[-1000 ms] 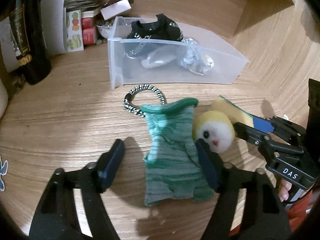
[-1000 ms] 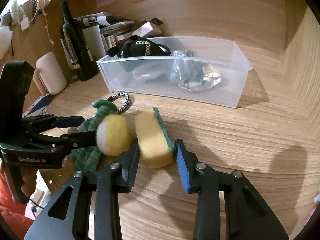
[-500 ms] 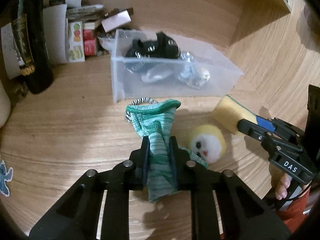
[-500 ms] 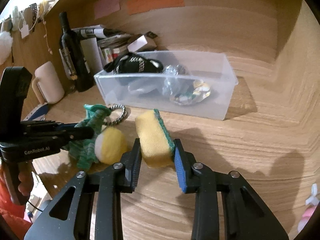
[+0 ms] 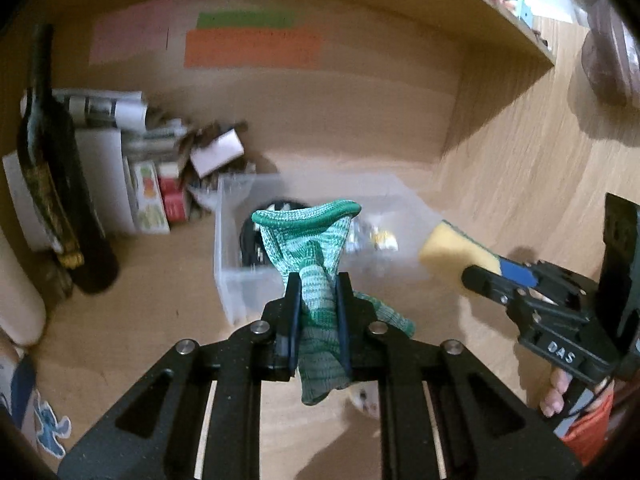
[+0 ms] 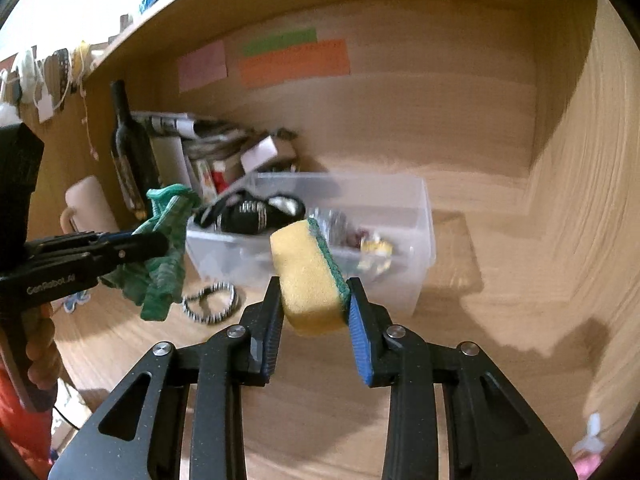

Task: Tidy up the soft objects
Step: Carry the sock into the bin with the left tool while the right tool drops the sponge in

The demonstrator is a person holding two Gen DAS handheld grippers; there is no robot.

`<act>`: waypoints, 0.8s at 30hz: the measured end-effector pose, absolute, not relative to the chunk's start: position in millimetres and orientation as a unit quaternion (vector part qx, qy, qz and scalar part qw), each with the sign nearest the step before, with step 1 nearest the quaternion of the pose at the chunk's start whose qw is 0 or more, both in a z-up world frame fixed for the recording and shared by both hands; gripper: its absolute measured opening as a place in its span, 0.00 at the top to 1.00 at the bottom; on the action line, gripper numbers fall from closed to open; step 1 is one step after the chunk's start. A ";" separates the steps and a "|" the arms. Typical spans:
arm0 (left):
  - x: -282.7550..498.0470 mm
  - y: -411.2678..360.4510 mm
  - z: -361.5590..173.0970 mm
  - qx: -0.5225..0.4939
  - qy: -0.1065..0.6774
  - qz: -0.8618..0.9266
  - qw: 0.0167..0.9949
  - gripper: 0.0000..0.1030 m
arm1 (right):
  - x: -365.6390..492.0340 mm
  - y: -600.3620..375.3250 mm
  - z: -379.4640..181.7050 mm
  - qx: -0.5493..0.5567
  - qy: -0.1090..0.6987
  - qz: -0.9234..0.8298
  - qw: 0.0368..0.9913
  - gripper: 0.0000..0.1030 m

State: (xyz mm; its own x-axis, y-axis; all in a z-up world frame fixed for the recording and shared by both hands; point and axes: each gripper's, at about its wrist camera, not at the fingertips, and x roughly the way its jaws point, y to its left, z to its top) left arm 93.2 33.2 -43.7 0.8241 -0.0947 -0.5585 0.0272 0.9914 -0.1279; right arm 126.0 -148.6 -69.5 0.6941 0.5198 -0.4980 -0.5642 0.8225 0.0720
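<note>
**Both grippers loaded and lifted, clear bin ahead**

The clear plastic bin (image 6: 404, 216) sits on the wooden desk (image 6: 500, 360) ahead of both tools, open at the top, with a black fabric piece and some shiny crumpled wrappers already lying in it. The step in hand looks like carrying both soft items over its near wall. To do it well, I would bring each load fully past the rim before letting go, lower rather than drop, and take the two sides one at a time so the tools do not crowd each other above the opening. The limp cloth hangs low and could catch on the front wall, so it wants more height than the foam block does.

The left gripper (image 5: 318, 284) has its jaws pinched tight on a green striped knit sock (image 5: 306, 236), gathered at mid-length; the cuff stands up open above the fingers and the foot dangles below, off the desk.

The right gripper (image 6: 314, 300) has its jaws clamped on a yellow sponge (image 6: 308, 276) with a green scouring face turned to the right finger. It is held near its lower end, standing up and clear of the desk.

A black-and-white hair tie (image 6: 210, 304) lies on the desk just before the bin, and a small pom-pom toy (image 5: 366, 398) peeks out under the left tool; both look left to collect.
</note>
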 end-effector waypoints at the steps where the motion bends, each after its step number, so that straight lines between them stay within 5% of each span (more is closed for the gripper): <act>1: 96.3 33.8 -41.1 -0.057 0.291 -0.033 0.954 0.85 | 126.7 -148.4 -66.7 -0.043 0.252 0.294 0.921 0.73; 24: 193.2 32.2 -21.3 -0.065 0.295 -0.046 0.952 0.85 | 189.5 -130.9 -40.2 -0.053 0.225 0.254 0.939 0.73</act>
State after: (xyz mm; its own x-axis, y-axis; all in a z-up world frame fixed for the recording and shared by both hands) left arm 193.2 32.2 -21.3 0.8215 -0.1265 -0.5561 0.0501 0.9873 -0.1506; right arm 189.5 -130.9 -40.2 0.7698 0.4528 -0.4498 -0.5002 0.8657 0.0155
